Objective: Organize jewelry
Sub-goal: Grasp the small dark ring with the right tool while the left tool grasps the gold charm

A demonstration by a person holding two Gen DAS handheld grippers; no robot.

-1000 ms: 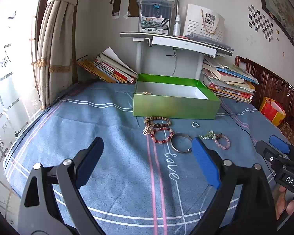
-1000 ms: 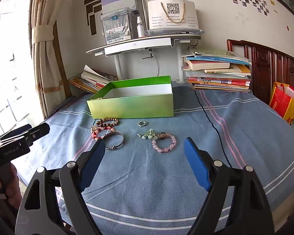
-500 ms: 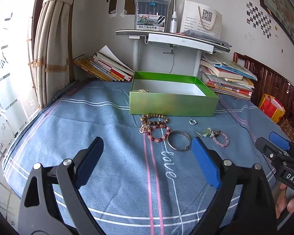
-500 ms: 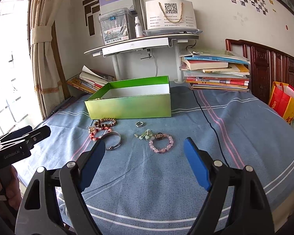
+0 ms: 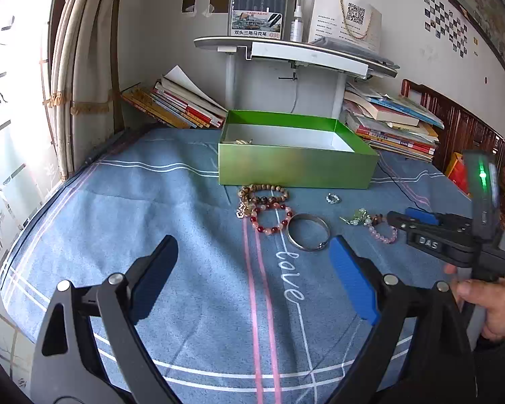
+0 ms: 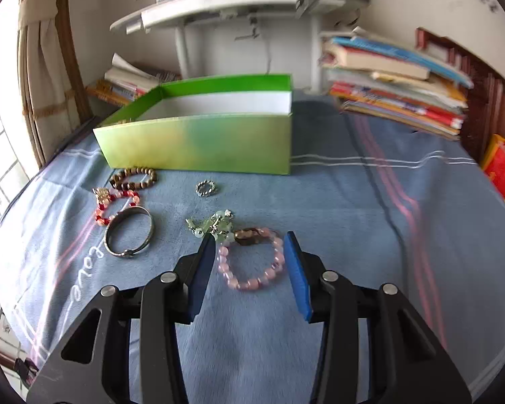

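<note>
Now the right gripper point(image 6: 249, 262) sits low over the blue bedspread point(image 6: 353, 229), its blue pads point(image 6: 202, 269) apart on either side of the pink bead bracelet point(image 6: 252, 262), which lies flat between them; neither pad seems to touch the beads, though the blur makes that hard to judge. Just ahead of its left pad lies a pale green charm cluster point(image 6: 212, 225), touching the bracelet's far edge. Further ahead and left rest a silver bangle point(image 6: 128, 232), a red bead bracelet point(image 6: 112, 203) and a brown bead bracelet point(image 6: 134, 178); a small silver ring point(image 6: 205, 188) lies straight ahead. Beyond them all stands the open green box point(image 6: 198, 144).

The left gripper point(image 5: 252, 269) hangs well back from the jewelry, pads spread wide and holding nothing, with the bangle point(image 5: 308, 231) just ahead of its right pad.
</note>
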